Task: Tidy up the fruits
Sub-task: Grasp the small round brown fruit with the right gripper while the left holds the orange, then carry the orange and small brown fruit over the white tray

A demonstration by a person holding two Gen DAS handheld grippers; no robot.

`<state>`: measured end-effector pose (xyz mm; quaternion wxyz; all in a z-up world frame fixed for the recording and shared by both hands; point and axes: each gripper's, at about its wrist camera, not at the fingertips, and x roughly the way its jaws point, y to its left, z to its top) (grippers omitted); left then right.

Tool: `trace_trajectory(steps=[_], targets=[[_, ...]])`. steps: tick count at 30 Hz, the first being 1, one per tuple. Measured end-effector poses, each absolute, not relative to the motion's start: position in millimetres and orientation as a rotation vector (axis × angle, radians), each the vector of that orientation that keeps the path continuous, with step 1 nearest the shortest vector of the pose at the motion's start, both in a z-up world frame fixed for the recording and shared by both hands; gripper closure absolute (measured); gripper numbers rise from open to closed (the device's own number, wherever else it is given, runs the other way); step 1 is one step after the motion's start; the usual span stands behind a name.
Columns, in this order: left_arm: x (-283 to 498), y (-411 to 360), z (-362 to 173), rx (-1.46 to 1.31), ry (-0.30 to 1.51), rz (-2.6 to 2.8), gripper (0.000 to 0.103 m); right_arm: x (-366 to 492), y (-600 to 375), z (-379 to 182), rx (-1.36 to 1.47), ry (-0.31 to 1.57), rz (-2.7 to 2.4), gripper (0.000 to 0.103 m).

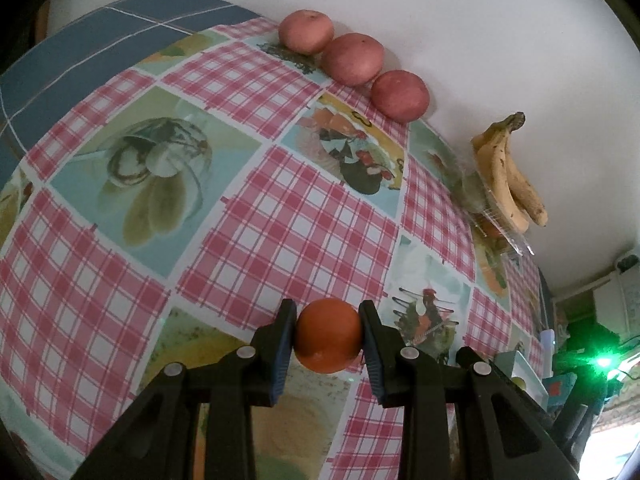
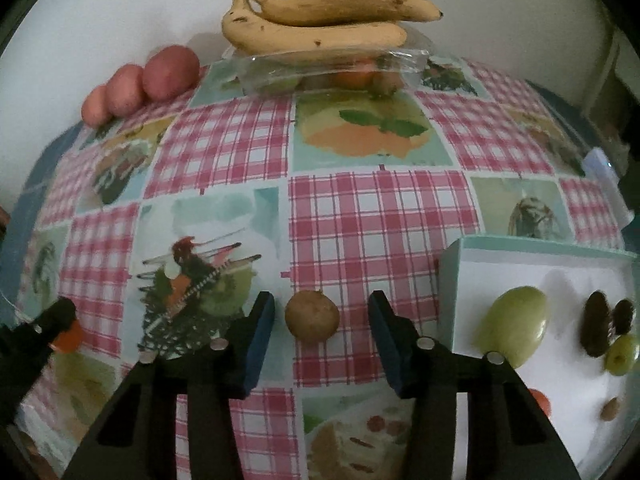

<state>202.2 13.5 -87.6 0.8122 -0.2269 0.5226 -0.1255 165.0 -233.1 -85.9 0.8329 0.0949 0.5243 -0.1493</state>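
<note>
The left gripper (image 1: 328, 340) is pinching an orange fruit (image 1: 328, 336) between its fingers, while the right gripper (image 2: 320, 320) is holding its fingers wide around a brown fruit (image 2: 312, 317) lying on the desk (image 2: 380, 220).

White wall (image 1: 460, 32) behind table (image 1: 280, 208), checked pink tablecloth, green light (image 1: 604, 362) at right
</note>
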Motion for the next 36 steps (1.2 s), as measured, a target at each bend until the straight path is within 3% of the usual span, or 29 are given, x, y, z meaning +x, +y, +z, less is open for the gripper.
trace_trajectory(steps=[3,5,8,36], targets=[[201,13,-86,-0.481,1.11,-0.264,0.069,164,-234,-86,0.188,1.108,-0.323,0.059],[201,13,-85,-0.483,1.11,-0.264,0.069,165,-234,-85,0.181,1.112,-0.318,0.069],[201,14,-85,-0.486,1.114,-0.267,0.069,166,-231,-85,0.169,1.112,-0.307,0.076],[165,14,-68,-0.391,1.131,-0.25,0.069,89,-203,-69,0.256,1.078,-0.236,0.077]])
